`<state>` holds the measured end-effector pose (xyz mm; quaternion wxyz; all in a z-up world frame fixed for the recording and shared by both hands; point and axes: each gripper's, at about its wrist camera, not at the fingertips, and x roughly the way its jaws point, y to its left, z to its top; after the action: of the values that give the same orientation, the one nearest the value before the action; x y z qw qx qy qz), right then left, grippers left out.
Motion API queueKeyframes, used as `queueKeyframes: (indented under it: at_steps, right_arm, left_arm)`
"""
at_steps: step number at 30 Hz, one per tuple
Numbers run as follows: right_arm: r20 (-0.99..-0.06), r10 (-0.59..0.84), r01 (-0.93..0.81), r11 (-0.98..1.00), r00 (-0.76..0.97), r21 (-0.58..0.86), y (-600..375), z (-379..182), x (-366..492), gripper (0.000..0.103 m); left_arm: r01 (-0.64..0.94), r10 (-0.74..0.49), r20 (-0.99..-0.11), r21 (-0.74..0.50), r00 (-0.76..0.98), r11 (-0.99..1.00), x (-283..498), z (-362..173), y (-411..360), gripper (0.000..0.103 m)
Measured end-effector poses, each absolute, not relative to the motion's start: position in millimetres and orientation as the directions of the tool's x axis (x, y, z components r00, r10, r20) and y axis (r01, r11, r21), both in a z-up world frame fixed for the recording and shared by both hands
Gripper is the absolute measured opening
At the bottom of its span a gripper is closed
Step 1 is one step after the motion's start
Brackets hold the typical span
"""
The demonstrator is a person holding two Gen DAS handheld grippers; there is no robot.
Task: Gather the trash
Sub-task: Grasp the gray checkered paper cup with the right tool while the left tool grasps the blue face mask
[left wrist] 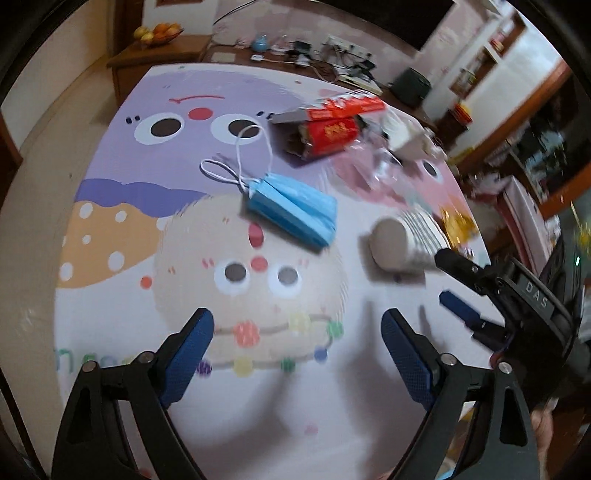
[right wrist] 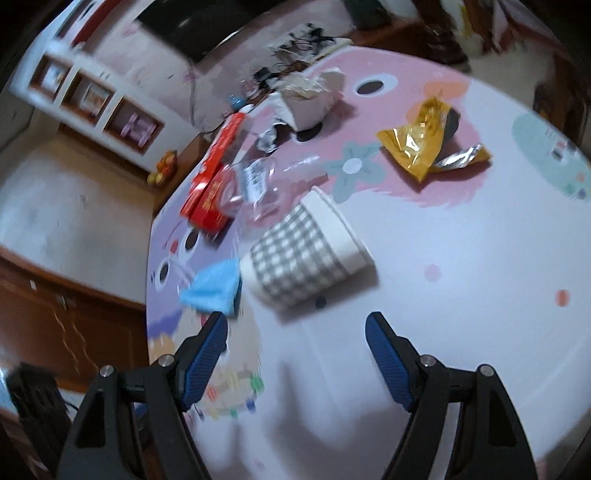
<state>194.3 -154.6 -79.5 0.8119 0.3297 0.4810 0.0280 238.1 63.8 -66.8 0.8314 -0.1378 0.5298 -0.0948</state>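
Observation:
Trash lies scattered on a round table with a cartoon cloth [left wrist: 122,177] [right wrist: 461,258]. A folded blue face mask [left wrist: 293,208] [right wrist: 216,288] lies mid-table, a checked paper cup [left wrist: 406,240] [right wrist: 306,251] on its side beside it. Further back are a red carton [left wrist: 332,129] [right wrist: 210,192], a clear plastic bottle [right wrist: 266,181], a white paper bowl with crumpled paper [right wrist: 310,99] and a gold snack wrapper [right wrist: 417,144]. My left gripper [left wrist: 297,325] hovers open short of the mask. My right gripper [right wrist: 295,326] [left wrist: 447,277] hovers open just before the cup. Neither holds anything.
A wooden sideboard behind the table holds a fruit basket [left wrist: 159,33], cables and small devices [left wrist: 325,55]. White shelves [right wrist: 92,96] line the wall. A wooden cabinet [right wrist: 66,325] stands low at the left of the right wrist view.

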Motion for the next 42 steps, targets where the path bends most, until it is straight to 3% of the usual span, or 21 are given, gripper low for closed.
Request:
queueKeyframes:
  at_steps: [7,9,13,16,20,24,29,30,31,32,33,34,42]
  right_arm:
    - [-0.732,0.384,0.381,0.664,0.563,0.643,-166.9,-108.4,224.6,0.077]
    - [-0.733,0.371,0.383,0.669,0.57,0.637,-165.3,-109.9,231.8,0.072]
    - [-0.729,0.371,0.357,0.688,0.576,0.632,-162.0,-106.6,243.2,0.046]
    - [-0.728,0.375,0.322,0.715,0.574,0.621,-160.6,-99.8,253.7,0.039]
    - [-0.752,0.327,0.26,0.798,0.572,0.544,-158.5,-82.7,262.4,0.036]
    - [-0.764,0.294,0.214,0.847,0.574,0.487,-161.0,-67.0,265.0,0.036]
    - [-0.773,0.265,0.16,0.891,0.576,0.424,-159.0,-57.2,259.6,0.036]
    - [-0.775,0.26,0.152,0.897,0.575,0.414,-158.3,-57.1,258.5,0.036]
    - [-0.778,0.256,0.14,0.906,0.573,0.401,-157.0,-56.1,258.0,0.036]
    - [-0.781,0.255,0.129,0.911,0.57,0.391,-155.9,-55.3,257.5,0.035]
    - [-0.783,0.255,0.122,0.914,0.568,0.386,-153.5,-55.3,257.0,0.035]
    - [-0.784,0.256,0.117,0.916,0.565,0.384,-152.7,-55.3,256.4,0.035]
    - [-0.786,0.282,0.07,0.922,0.549,0.38,-148.7,-53.4,234.0,0.035]
  left_arm:
    - [-0.054,-0.309,-0.857,-0.361,0.412,0.931,278.2,-87.5,67.3,0.088]
    - [-0.062,-0.302,-0.861,-0.356,0.41,0.932,286.8,-91.0,66.7,0.088]
    - [-0.071,-0.3,-0.866,-0.356,0.401,0.932,300.0,-96.3,63.7,0.088]
    - [-0.083,-0.305,-0.868,-0.364,0.391,0.928,306.6,-99.2,60.6,0.087]
    - [-0.104,-0.319,-0.869,-0.382,0.378,0.918,317.1,-103.7,56.6,0.086]
    - [-0.156,-0.335,-0.877,-0.406,0.345,0.901,329.3,-113.0,54.7,0.075]
    - [-0.22,-0.335,-0.872,-0.427,0.356,0.877,340.8,-114.3,51.2,0.074]
    - [-0.228,-0.323,-0.874,-0.42,0.363,0.879,341.9,-113.7,49.7,0.069]
    - [-0.232,-0.319,-0.876,-0.416,0.361,0.879,343.7,-114.6,46.8,0.055]
    - [-0.236,-0.29,-0.885,-0.389,0.363,0.89,344.9,-114.1,43.2,0.049]
    - [-0.232,-0.287,-0.889,-0.382,0.358,0.894,345.8,-115.2,40.9,0.024]
    - [-0.222,-0.303,-0.893,-0.387,0.334,0.895,347.3,-119.3,36.5,0.011]
    - [-0.109,-0.25,-0.897,-0.308,0.365,0.945,325.3,-99.8,17.9,0.003]
